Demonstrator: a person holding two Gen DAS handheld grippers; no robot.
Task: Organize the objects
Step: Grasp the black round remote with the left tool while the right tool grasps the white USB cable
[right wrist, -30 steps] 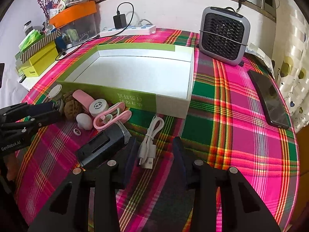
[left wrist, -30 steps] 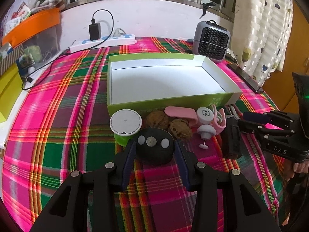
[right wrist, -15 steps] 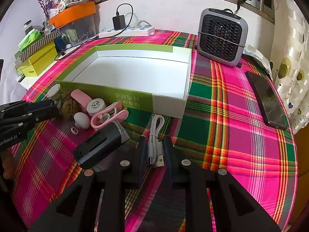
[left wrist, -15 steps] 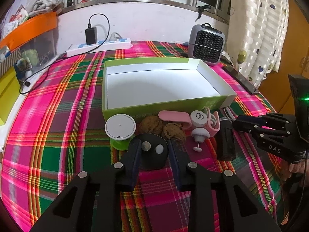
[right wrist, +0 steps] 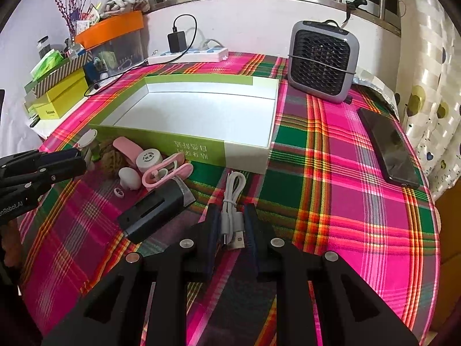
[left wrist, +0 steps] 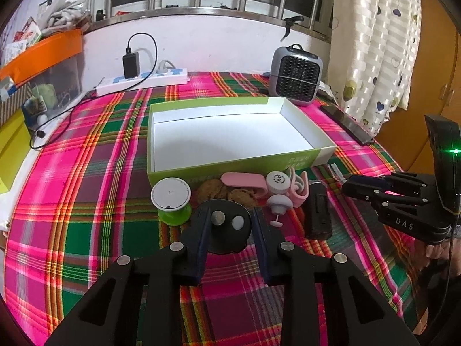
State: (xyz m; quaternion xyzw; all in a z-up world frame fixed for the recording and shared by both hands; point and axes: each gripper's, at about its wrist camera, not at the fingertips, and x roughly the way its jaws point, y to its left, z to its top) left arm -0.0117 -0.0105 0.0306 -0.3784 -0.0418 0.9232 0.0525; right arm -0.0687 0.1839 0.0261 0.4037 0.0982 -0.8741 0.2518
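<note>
An empty green-and-white box (left wrist: pixel 230 127) (right wrist: pixel 201 109) lies open on the plaid cloth. In front of it lie small items: a white-and-green spool (left wrist: pixel 172 199), two walnuts (left wrist: pixel 224 193), a pink case (left wrist: pixel 245 181), a pink clip (right wrist: pixel 167 173), a white knob (right wrist: pixel 129 177) and a black device (left wrist: pixel 317 216) (right wrist: pixel 157 210). My left gripper (left wrist: pixel 229 225) is shut on a black round disc (left wrist: pixel 226 226), held just above the cloth. My right gripper (right wrist: pixel 230 227) is shut on a coiled white USB cable (right wrist: pixel 233 201).
A grey fan heater (right wrist: pixel 322 60) stands at the back right. A black phone (right wrist: pixel 389 150) lies on the right. A power strip with charger (left wrist: pixel 144 79) lies at the back. Boxes and a clear bin (right wrist: pixel 66 86) stand at the left.
Both grippers have closed: the left on the black disc, the right on the white cable. Both have risen and pulled back a little with their loads.
</note>
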